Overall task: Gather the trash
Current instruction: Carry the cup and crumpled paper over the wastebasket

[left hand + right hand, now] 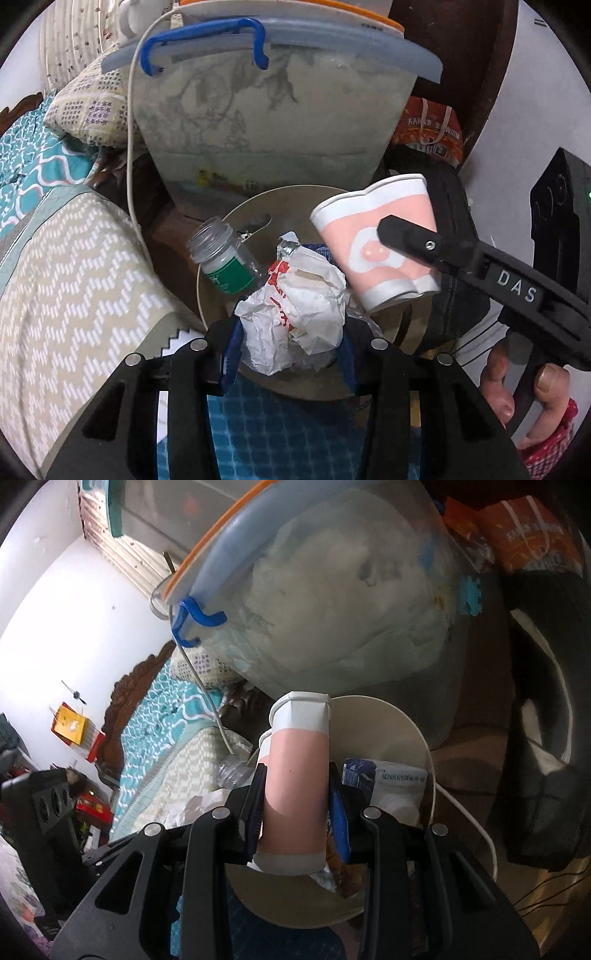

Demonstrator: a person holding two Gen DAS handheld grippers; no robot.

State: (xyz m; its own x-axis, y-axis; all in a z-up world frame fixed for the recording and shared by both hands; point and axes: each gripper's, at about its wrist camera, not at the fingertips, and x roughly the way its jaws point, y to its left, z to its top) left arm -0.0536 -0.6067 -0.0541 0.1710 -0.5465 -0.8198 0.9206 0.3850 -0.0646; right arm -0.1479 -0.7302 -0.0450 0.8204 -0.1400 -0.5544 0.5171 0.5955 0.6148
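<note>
Hovering over the round beige waste bin (210, 266), both grippers are bringing their loads above its opening, presumably so each piece can drop straight in. The left gripper (291, 343) is clamping a crumpled white wrapper with red print (295, 314) between its blue-padded jaws, which are standing partly closed around the wad, just above the rubbish already in the bin. A clear plastic bottle with a green label (225, 262) is lying inside, against the bin's left rim. The right gripper (295, 812) is squeezing a pink-and-white paper cup (297, 790) across its middle; the jaws are set narrow and the cup is being pinched flat, its mouth pointing away from the hand. In the left view that cup is hanging over the bin's right edge. A large lidded clear storage tub (273, 122) is standing just behind the bin, so both loads are being brought in from the near side.
</note>
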